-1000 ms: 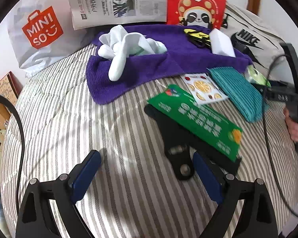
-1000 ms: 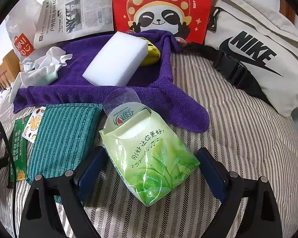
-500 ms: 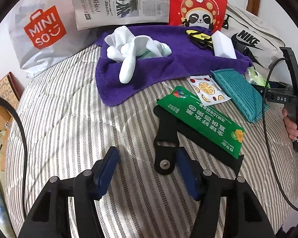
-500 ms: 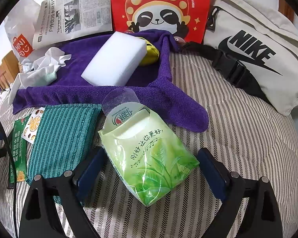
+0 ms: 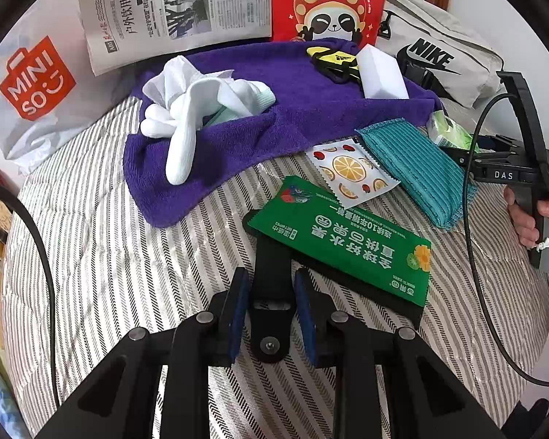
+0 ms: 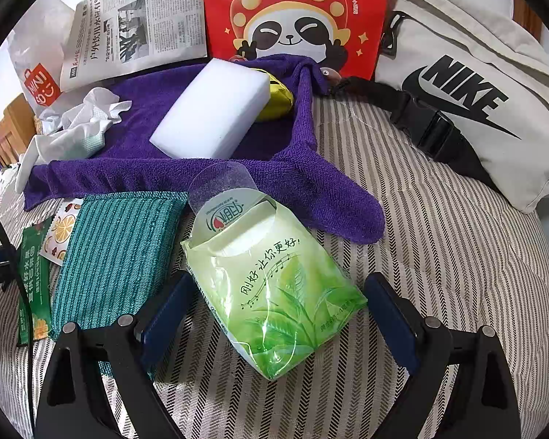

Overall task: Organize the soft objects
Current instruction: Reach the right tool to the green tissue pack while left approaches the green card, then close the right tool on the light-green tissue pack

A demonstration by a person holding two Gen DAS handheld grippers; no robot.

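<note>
A black strap [image 5: 271,274] lies on the striped bedding under a green packet [image 5: 342,234]. My left gripper [image 5: 271,314] is shut on the strap's near end. My right gripper [image 6: 278,311] is open around a green tissue pack [image 6: 274,285], its pads apart from the pack's sides. A teal cloth [image 6: 109,256] lies left of the pack. A purple towel [image 5: 238,128] holds a white sponge [image 6: 212,109], white gloves [image 5: 186,117] and a yellow item [image 6: 278,98].
A fruit-print sachet [image 5: 351,172] lies beside the teal cloth [image 5: 413,168]. A Miniso bag [image 5: 36,84], newspaper [image 5: 175,11], red panda bag [image 6: 296,18] and Nike bag [image 6: 468,98] line the back. The right gripper's handle and cable [image 5: 512,168] are at the right.
My left gripper has moved right onto the black strap and closed on its end. My right gripper has stayed open around the tissue pack.
</note>
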